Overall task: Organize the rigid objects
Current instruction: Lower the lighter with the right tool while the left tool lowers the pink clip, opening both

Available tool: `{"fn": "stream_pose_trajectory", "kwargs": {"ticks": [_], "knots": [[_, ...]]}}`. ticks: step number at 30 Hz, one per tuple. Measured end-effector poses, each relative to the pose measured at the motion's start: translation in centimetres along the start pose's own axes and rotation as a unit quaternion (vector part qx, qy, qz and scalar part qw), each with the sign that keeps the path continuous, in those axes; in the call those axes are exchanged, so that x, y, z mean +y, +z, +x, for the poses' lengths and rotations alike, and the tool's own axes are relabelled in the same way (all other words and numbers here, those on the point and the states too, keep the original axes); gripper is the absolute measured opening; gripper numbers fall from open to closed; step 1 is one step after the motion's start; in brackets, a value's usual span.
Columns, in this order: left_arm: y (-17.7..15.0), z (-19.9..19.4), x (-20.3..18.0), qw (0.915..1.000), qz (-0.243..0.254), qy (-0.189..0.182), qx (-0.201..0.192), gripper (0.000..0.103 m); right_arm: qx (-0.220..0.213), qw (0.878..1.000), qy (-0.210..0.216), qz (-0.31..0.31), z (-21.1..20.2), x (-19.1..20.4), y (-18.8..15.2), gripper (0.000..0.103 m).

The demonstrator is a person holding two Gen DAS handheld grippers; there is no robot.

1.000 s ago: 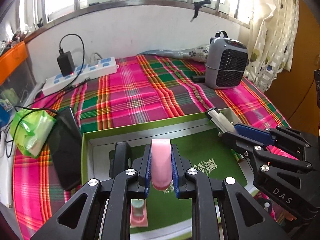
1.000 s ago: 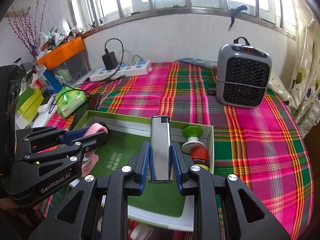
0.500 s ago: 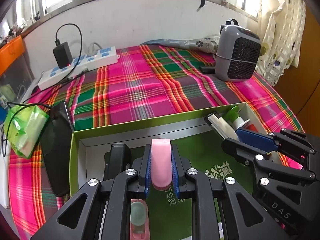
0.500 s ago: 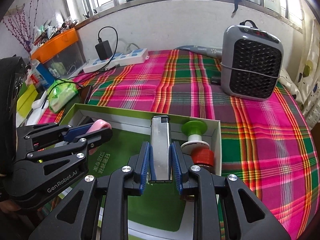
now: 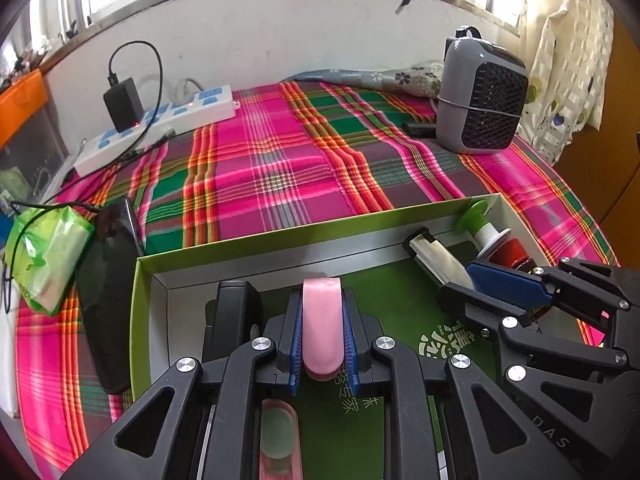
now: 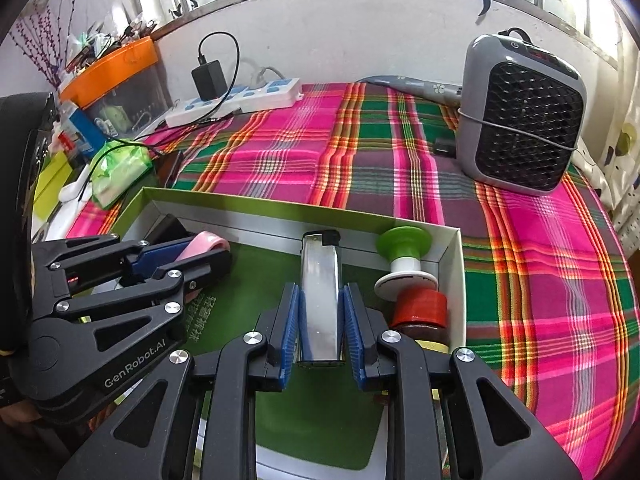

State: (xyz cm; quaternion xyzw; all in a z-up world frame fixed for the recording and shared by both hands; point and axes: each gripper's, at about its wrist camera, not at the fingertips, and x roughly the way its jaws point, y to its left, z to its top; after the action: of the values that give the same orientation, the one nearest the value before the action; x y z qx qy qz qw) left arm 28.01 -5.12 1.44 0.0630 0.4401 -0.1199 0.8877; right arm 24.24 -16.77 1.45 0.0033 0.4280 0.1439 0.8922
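My left gripper (image 5: 322,334) is shut on a pink rounded piece (image 5: 321,328) over the green-floored box (image 5: 256,240), near its left side. My right gripper (image 6: 320,320) is shut on a silver lighter (image 6: 320,280) with a black cap, over the box's right part. Both show in the other view: the right gripper (image 5: 480,280) with the lighter (image 5: 434,256), the left gripper (image 6: 192,254) with the pink piece (image 6: 202,242). In the box's right corner lie a green-and-white spool (image 6: 404,258) and a red-capped jar (image 6: 420,312). A black object (image 5: 232,312) and a pink item with a green disc (image 5: 276,440) lie at the left.
The box sits on a plaid cloth (image 5: 272,168). A grey heater (image 6: 520,120) stands at the back right, a white power strip with charger (image 5: 160,124) at the back left. A black phone (image 5: 106,280) and a green packet (image 5: 48,256) lie left of the box.
Both grippers have come lower and nearer to the box floor, each with its object. The box looks larger and nearer in both views.
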Motion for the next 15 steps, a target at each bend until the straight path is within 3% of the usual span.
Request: {"fn": "stream_pose_trajectory", "kwargs": {"ticks": [15], "knots": [[-0.02,0.04,-0.16,1.0,0.004,0.007,0.0,0.017,0.009,1.0,0.0,-0.003,0.59,0.03,0.12,0.024]]}}
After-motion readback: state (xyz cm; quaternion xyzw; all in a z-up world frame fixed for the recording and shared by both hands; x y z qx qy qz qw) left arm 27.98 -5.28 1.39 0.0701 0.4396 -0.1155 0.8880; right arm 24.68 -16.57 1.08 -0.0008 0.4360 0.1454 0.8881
